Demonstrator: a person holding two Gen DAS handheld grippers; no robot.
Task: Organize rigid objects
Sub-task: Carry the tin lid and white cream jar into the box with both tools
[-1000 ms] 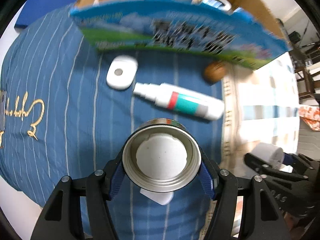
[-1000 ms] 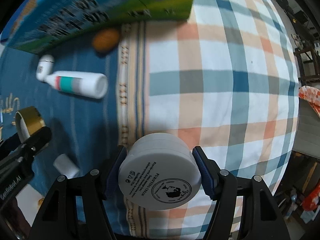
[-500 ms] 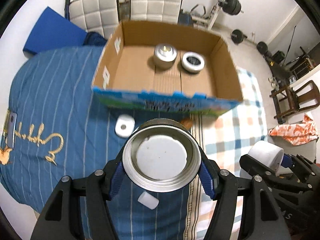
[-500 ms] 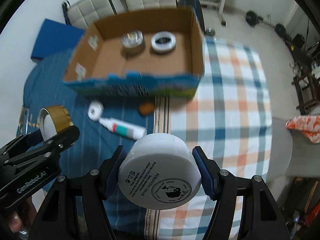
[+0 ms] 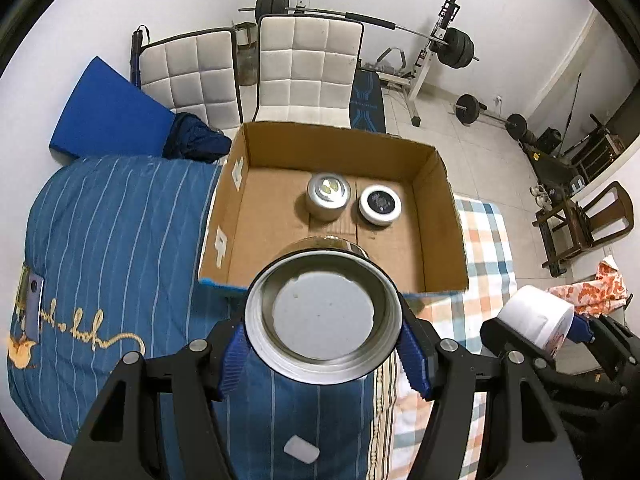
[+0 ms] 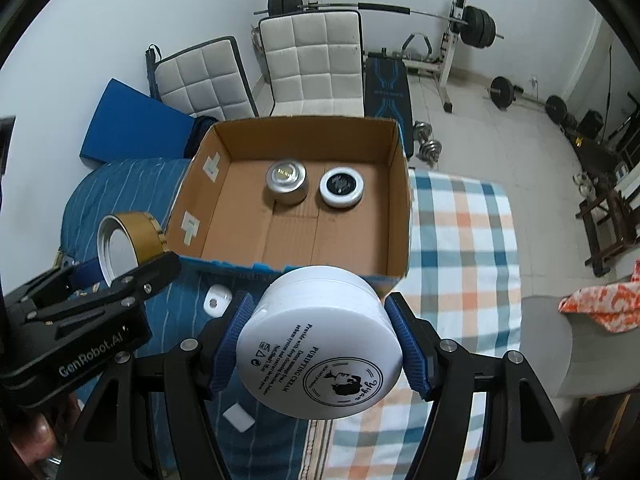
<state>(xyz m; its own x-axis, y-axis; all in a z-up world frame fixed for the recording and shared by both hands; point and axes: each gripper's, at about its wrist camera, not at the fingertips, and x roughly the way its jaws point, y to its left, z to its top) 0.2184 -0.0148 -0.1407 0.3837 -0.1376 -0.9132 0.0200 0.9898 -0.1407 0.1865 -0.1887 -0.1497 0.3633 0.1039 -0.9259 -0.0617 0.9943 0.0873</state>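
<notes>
Two grippers, each clamped on a round container above the bed. Left gripper (image 5: 324, 354) has its blue-padded jaws closed against opposite sides of a gold-sided metal tin (image 5: 323, 314), which sits fully between the pads, open silver underside facing the camera, short axis pointing forward along the fingers toward the open brown cardboard box (image 5: 440, 216). Same tin shows gold band in the right wrist view (image 6: 128, 240). Right gripper (image 6: 320, 350) jaws likewise closed on a white plastic cream jar (image 6: 320, 340), gripped across its width, printed base with black lettering toward the camera, lid end pointing forward and slightly up at the box (image 6: 400, 200). Inside the box, near the back wall, a silver round tin (image 5: 328, 196) and a white jar with black top (image 5: 380, 204) side by side, just apart. Box rests on blue striped bedding (image 5: 120, 240) beside plaid sheet (image 6: 460, 240). Small white oval case (image 6: 216, 300) lies on the bedding in front of the box.
</notes>
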